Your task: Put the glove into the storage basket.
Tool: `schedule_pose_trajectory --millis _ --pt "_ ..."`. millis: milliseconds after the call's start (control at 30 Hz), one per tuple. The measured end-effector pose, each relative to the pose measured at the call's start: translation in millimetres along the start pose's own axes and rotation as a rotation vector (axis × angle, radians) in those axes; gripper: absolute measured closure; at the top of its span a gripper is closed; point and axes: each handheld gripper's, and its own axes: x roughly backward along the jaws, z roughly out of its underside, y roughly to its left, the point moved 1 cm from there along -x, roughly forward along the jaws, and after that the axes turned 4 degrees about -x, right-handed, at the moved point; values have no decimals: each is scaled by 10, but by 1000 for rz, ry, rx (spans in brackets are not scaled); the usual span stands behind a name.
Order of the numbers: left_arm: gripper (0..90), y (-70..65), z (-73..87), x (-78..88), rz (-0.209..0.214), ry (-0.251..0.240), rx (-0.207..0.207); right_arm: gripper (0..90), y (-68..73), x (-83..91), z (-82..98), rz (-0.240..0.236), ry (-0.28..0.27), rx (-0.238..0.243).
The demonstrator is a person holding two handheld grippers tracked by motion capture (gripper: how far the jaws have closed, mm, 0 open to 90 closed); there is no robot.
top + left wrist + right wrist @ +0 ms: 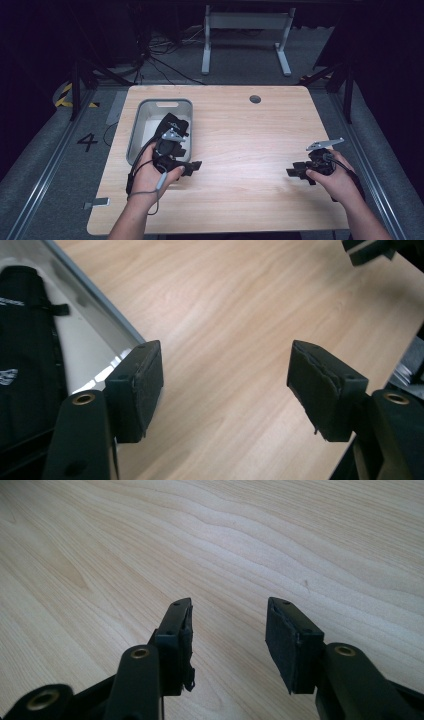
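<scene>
On the wooden table (pixel 235 130), a black pouch (pixel 172 125) lies in the grey bin (pixel 141 117) at far left. It looks soft, probably light; pinch a fold near its middle. The left gripper (pixel 225 385) and right gripper (pixel 227 640) both stand apart, empty.

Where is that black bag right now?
The black bag lies inside the grey bin on the table's left side in the high view, just beyond the left gripper.

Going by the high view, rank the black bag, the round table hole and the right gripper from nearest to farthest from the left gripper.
From the left gripper:
1. Black bag, just behind it in the grey bin.
2. Right gripper, across the table to the right.
3. Round table hole, far edge, right of centre.
</scene>
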Motion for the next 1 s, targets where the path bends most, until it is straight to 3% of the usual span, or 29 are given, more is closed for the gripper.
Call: schedule_pose_trajectory --millis 233,333,467,633,833,1000 --pt "336 -79 172 -137 22 76 -77 547 -14 5 26 1 1 1" --pt "331 -78 245 -228 46 100 -95 546 -14 -5 40 -7 13 10" --pt "332 -77 334 -360 32 163 -120 546 -28 -14 51 -8 18 11" --pt "328 -97 401 -496 69 234 -143 546 -24 -41 65 -11 27 19" --pt "325 -65 432 -534 74 263 -121 546 -23 -51 70 -12 29 23" --pt "325 -55 428 -529 66 242 -106 546 -36 -56 75 -7 30 20"
